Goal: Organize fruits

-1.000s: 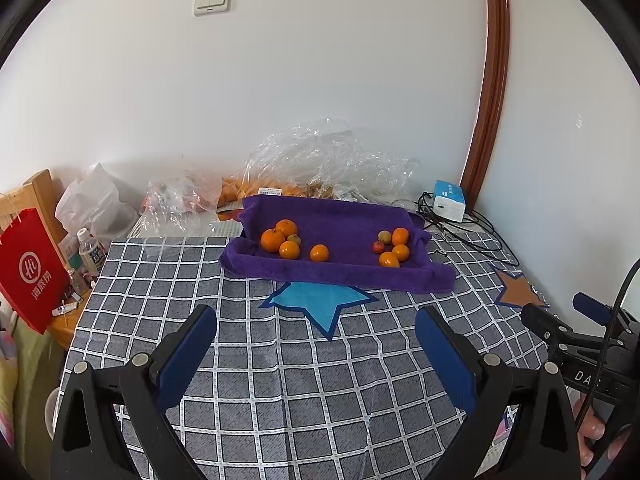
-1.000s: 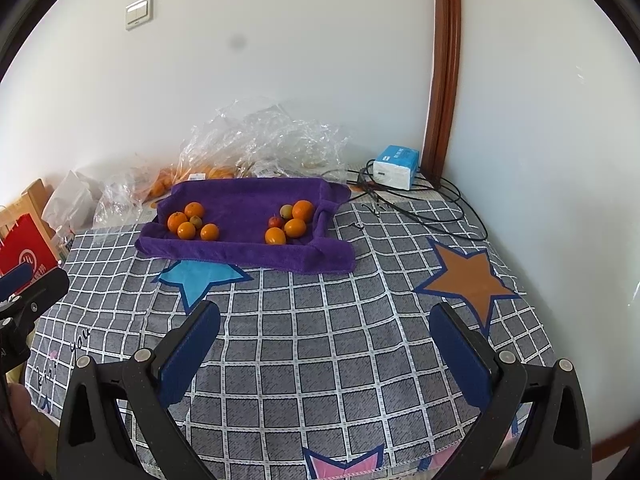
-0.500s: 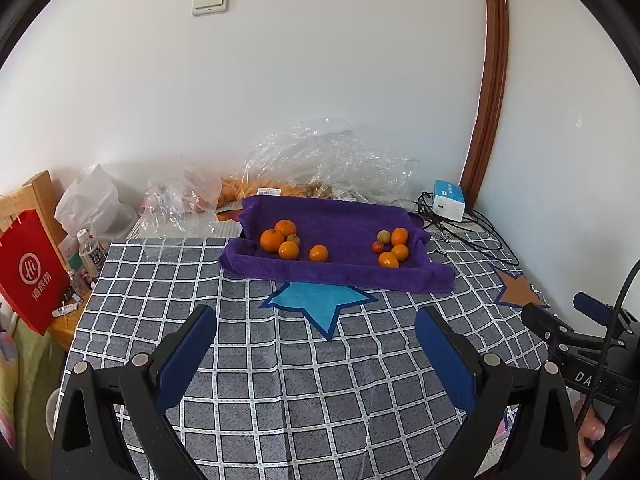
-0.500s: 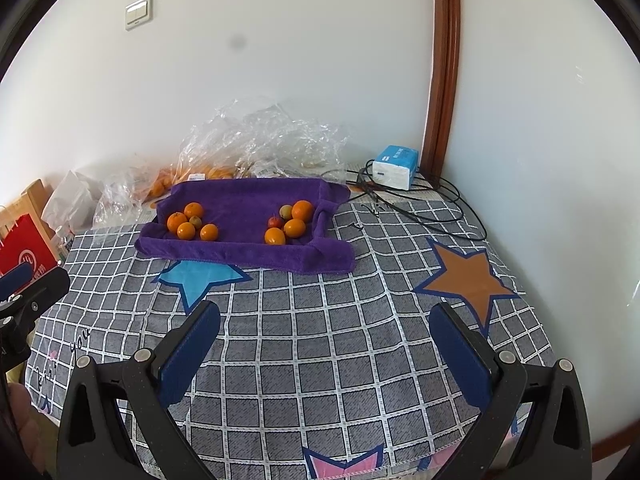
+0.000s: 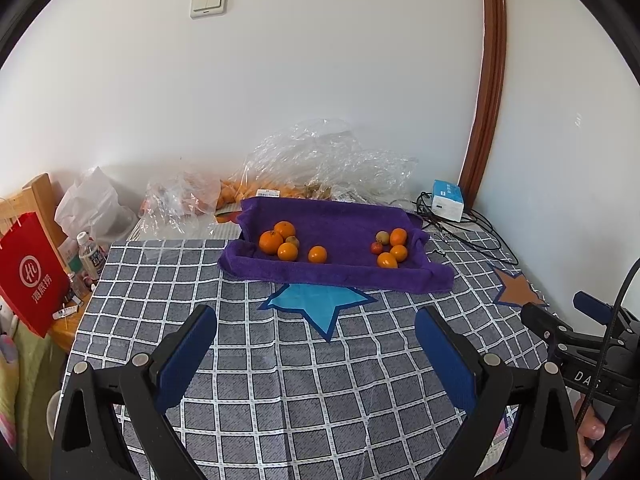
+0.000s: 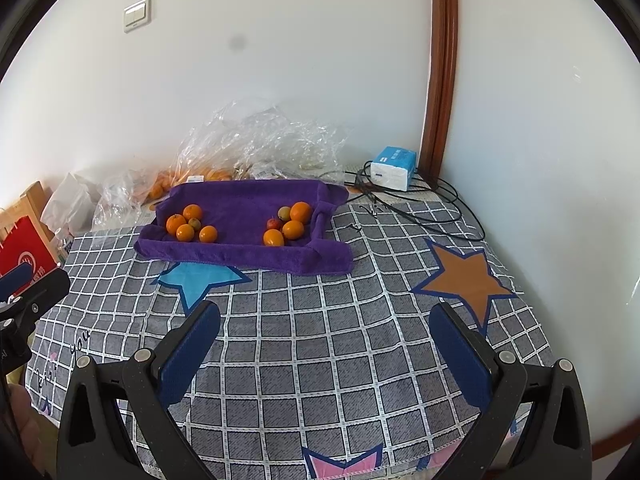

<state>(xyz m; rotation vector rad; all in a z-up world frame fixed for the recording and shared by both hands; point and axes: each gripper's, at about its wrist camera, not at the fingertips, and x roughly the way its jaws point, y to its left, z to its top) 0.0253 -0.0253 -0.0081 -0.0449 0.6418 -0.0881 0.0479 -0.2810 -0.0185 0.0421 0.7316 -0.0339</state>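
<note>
A purple towel tray sits at the far side of the checked table. Its left end holds several oranges with one small brownish fruit. Its right end holds oranges, a small red fruit and a greenish one. My left gripper hovers open over the near table, well short of the tray. My right gripper is open too, nothing between its fingers.
Crumpled clear plastic bags with more oranges lie behind the tray by the wall. A white-blue box and black cables sit at the back right. A red paper bag, bottle and white bag crowd the left edge.
</note>
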